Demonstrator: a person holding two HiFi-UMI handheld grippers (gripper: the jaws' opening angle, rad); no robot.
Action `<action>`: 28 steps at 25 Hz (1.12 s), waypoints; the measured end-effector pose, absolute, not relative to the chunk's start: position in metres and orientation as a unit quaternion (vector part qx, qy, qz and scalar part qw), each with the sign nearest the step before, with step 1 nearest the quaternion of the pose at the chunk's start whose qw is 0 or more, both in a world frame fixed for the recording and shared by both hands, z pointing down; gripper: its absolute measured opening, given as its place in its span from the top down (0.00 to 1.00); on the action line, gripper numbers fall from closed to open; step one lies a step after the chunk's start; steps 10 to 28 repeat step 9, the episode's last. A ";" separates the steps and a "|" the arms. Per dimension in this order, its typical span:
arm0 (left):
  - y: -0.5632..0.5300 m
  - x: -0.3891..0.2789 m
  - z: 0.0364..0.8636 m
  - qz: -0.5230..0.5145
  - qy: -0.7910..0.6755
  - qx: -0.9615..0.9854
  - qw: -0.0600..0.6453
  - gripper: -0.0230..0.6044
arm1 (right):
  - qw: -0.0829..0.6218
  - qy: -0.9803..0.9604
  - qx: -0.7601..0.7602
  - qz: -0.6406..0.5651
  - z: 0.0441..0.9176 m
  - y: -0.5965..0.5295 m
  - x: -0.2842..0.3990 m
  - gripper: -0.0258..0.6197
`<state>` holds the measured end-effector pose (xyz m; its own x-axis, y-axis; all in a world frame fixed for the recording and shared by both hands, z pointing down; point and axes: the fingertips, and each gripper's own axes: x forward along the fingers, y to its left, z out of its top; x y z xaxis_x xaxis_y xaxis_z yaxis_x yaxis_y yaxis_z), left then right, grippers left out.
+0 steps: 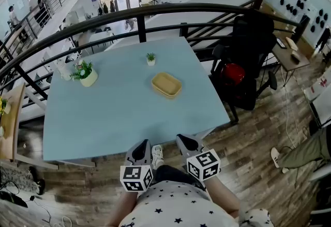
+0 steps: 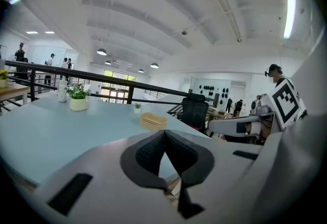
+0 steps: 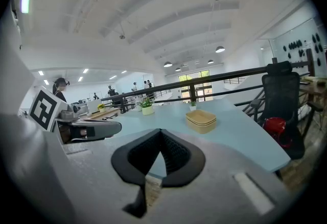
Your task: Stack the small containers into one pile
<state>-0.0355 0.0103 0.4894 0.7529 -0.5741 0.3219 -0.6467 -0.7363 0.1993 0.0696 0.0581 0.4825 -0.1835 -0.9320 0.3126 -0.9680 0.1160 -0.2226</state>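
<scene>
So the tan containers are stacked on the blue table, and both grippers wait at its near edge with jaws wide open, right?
No: the left gripper and right gripper are both shut and empty, as each gripper view shows. The containers are indeed stacked on the table.

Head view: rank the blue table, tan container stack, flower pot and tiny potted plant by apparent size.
1. blue table
2-3. tan container stack and flower pot look about alike; not ranked
4. tiny potted plant
</scene>
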 end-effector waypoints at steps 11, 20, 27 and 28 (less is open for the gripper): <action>0.003 -0.035 0.491 0.121 -0.326 0.925 0.155 0.96 | 0.042 -0.743 0.641 0.188 0.480 0.051 0.073 0.95; 0.003 -0.035 0.491 0.121 -0.326 0.925 0.155 0.96 | 0.042 -0.743 0.641 0.188 0.480 0.051 0.073 0.95; 0.003 -0.035 0.491 0.121 -0.326 0.925 0.155 0.96 | 0.042 -0.743 0.641 0.188 0.480 0.051 0.073 0.95; 0.003 -0.035 0.491 0.121 -0.326 0.925 0.155 0.96 | 0.042 -0.743 0.641 0.188 0.480 0.051 0.073 0.95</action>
